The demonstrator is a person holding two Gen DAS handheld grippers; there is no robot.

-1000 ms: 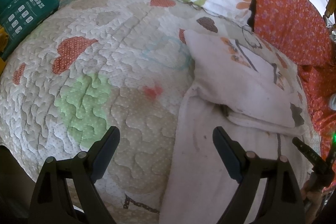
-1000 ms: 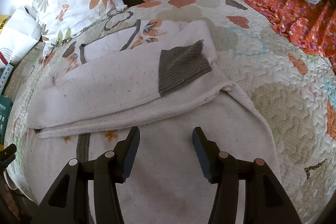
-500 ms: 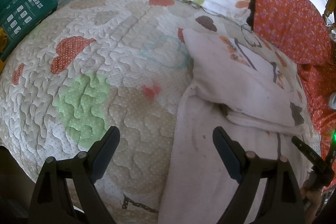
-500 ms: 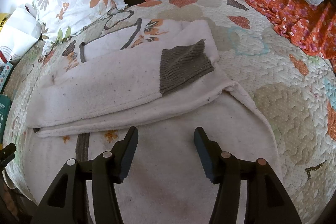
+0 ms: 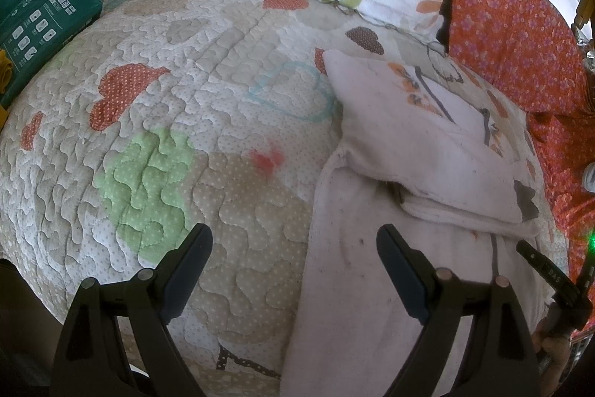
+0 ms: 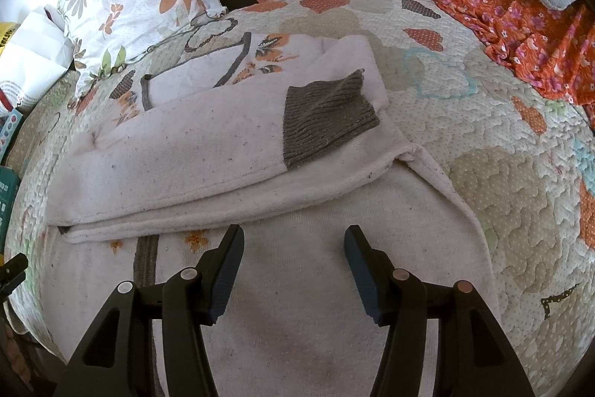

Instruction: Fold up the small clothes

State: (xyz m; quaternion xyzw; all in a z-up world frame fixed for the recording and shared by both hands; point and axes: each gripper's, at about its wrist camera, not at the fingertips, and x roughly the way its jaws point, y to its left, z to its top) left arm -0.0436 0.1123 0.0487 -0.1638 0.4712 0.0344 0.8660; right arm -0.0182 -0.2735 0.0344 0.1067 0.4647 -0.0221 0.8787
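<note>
I see the white sweater [image 6: 208, 151] lying on the quilt [image 5: 178, 106], one sleeve folded across with its grey cuff [image 6: 327, 114] on top. My right gripper [image 6: 293, 259] hovers over the hem, fingers apart and empty. My left gripper [image 5: 293, 255], jaws wide, straddles the sweater's left edge; bare quilt lies leftward.

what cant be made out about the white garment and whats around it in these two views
- White garment: its near hem is cut off by the lower edge in both wrist views and covered by the gripper bodies.
- Print on its front: half covered by the folded sleeve, right wrist view.
- Green box: cut by the left edge, its labels too small to read, left wrist view.
</note>
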